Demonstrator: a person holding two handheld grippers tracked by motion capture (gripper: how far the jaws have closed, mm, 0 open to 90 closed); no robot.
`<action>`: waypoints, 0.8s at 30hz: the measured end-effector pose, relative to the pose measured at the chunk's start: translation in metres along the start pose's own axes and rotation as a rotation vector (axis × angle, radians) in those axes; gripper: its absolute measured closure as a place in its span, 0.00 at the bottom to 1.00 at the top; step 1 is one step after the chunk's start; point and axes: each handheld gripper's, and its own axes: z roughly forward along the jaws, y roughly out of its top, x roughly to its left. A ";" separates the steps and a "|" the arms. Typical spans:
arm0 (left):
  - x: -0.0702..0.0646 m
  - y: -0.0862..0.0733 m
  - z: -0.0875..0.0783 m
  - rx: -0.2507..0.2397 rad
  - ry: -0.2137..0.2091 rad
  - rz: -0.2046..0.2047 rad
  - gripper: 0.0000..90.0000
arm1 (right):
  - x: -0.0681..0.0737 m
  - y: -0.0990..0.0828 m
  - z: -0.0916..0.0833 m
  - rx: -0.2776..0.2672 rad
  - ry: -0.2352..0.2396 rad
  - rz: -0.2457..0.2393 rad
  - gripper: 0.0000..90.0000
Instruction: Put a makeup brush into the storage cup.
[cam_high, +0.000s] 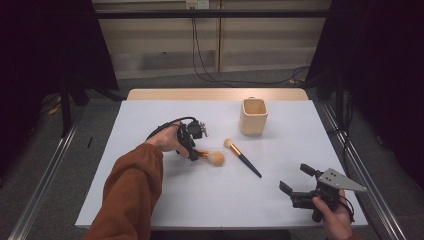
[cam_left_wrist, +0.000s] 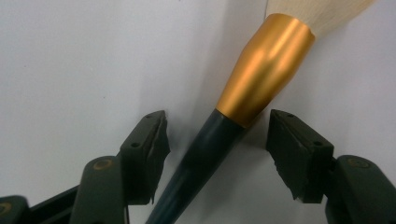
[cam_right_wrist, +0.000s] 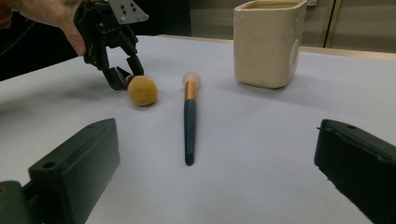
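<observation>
Now, at the left tongs (cam_left_wrist: 217, 135): set apart, one jaw on each side of the powder brush (cam_left_wrist: 266, 70), just below the gold ferrule, with no pad touching the handle, so gripping nothing as yet. Seen from above, low over the desk (cam_high: 200, 200) left of centre, left tongs (cam_high: 192, 150) tipped down onto the brush's handle end. Over at the right tongs (cam_high: 296, 177): wide open and empty, held near the front right corner, well apart from everything.

Judged by this, barely begun: brush framed but not clamped, not lifted; closing, lifting and probably dropping it into the cup (cam_high: 253, 116) all left to do, likewise the slim brush (cam_high: 243, 158) lying flat mid-desk, just beside the first.

As to make: powder brush (cam_high: 215, 158) with a puffy tan dome of bristles, a glossy flared metal collar and a smooth dark tapering handle, likely slippery. Slim brush (cam_right_wrist: 189, 116) long and thin, with a small pale tuft and narrow gold band. Cup (cam_right_wrist: 268, 42) cream, square with rounded corners, glazed-looking, upright at the back. Desk surface white, matte, plain
</observation>
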 end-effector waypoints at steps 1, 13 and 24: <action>0.000 0.001 0.000 0.011 -0.002 0.010 0.44 | 0.000 0.000 0.000 0.000 0.001 -0.001 0.00; -0.006 0.008 0.000 0.059 0.001 0.065 0.58 | 0.000 0.000 0.001 0.000 0.002 -0.007 0.00; -0.011 0.013 -0.001 0.098 -0.006 0.065 0.73 | 0.000 0.000 0.001 0.005 0.000 -0.009 0.00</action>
